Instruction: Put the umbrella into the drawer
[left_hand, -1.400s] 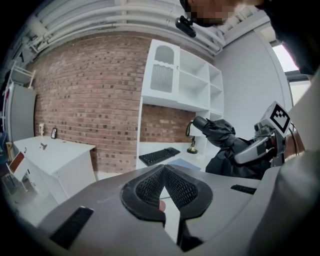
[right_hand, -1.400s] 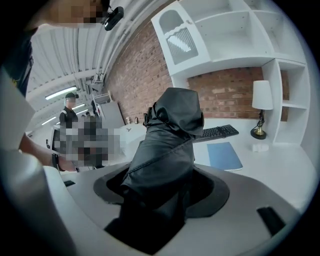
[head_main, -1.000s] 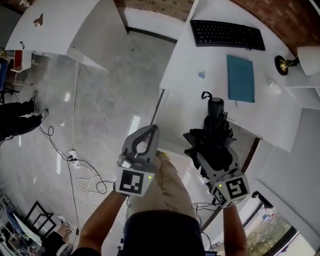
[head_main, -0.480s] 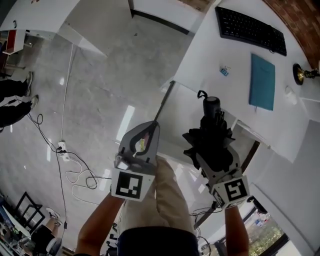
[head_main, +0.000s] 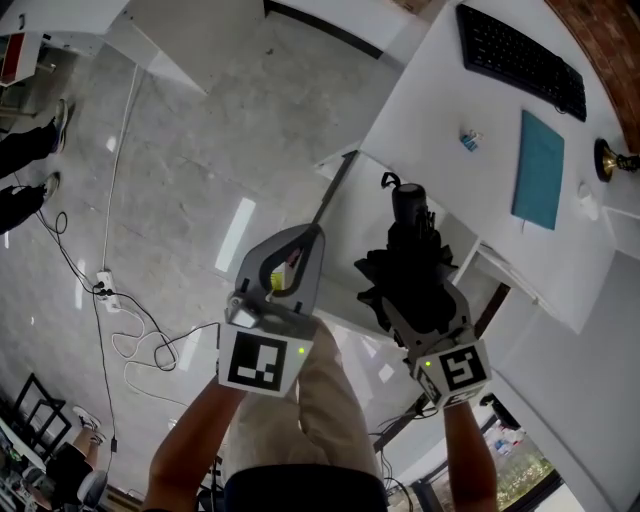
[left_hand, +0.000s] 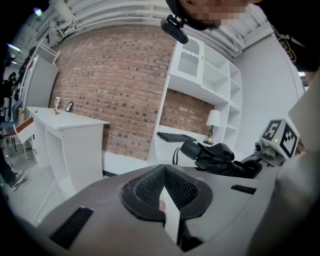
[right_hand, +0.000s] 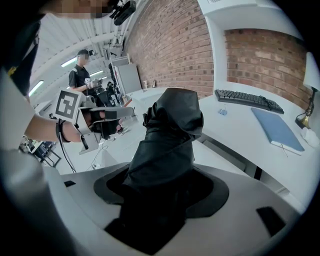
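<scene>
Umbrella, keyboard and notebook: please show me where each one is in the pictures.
umbrella (head_main: 412, 268), head view, on its folded black canopy.
keyboard (head_main: 522, 60), head view, on its middle keys.
notebook (head_main: 540, 170), head view, on the middle of its teal cover.

Left claw (left_hand: 163, 167) fills foreground: grey body, black ribbed pads meeting at tips, nothing gripped, pale sliver showing in gap behind tips. To right, right claw (left_hand: 245, 167) with marker cube (left_hand: 280, 137) holds folded black umbrella (left_hand: 215, 157), handle end and strap loop pointing left. Behind umbrella, long desk (left_hand: 165, 146) carries keyboard (left_hand: 175, 136) and lamp (left_hand: 213, 120). White shelves (left_hand: 210, 80) above it. Brick wall (left_hand: 115, 85) across back. Side desk (left_hand: 65, 125) stands far left.
</scene>
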